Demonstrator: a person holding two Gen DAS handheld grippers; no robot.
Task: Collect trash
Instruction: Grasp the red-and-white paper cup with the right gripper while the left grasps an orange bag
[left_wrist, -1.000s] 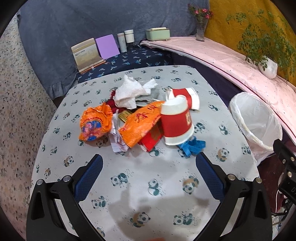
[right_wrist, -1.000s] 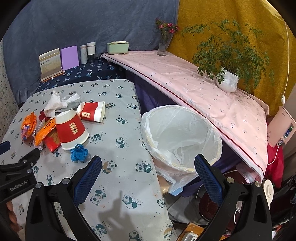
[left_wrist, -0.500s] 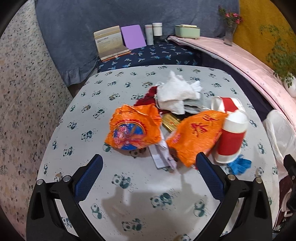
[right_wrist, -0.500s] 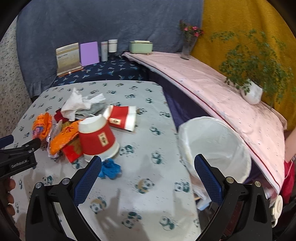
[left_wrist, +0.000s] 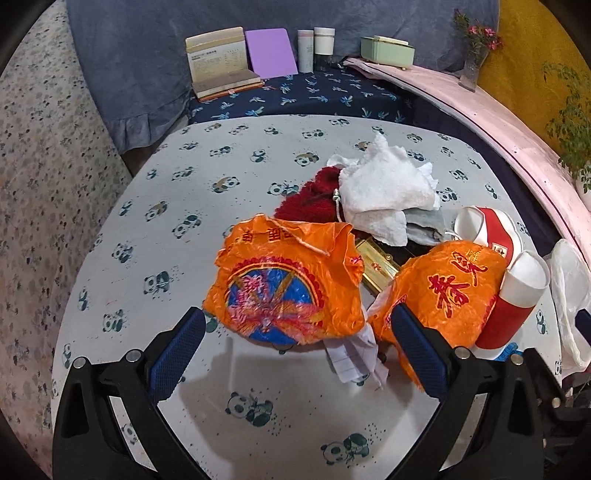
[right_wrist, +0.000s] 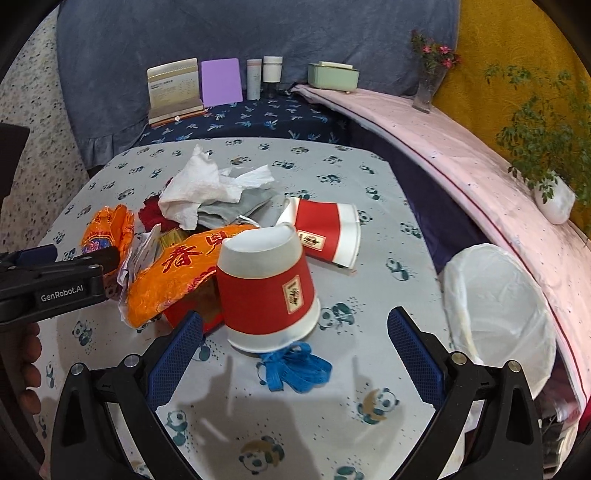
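A heap of trash lies on the panda-print table (left_wrist: 155, 236). My left gripper (left_wrist: 297, 332) is open, its fingers flanking the near edge of an orange plastic bag (left_wrist: 288, 288) with a blue disc print. Beside it lies a second orange bag (left_wrist: 447, 291), white crumpled tissue (left_wrist: 384, 192) and red fluff (left_wrist: 314, 195). My right gripper (right_wrist: 293, 334) is open just in front of an upside-down red and white paper cup (right_wrist: 266, 288). A blue ribbon scrap (right_wrist: 295, 367) lies below the cup. A second cup (right_wrist: 325, 230) lies on its side behind.
A bin with a white liner (right_wrist: 498, 310) stands off the table's right edge. A pink-covered ledge (right_wrist: 461, 147) carries a potted plant (right_wrist: 546, 147) and a flower vase (right_wrist: 430, 77). Books, jars and a green box (right_wrist: 332, 75) line the back.
Both grippers have moved leftward and closer to the heap. The left now frames the blue-printed orange bag; the right has turned from the bin to the upturned cup.
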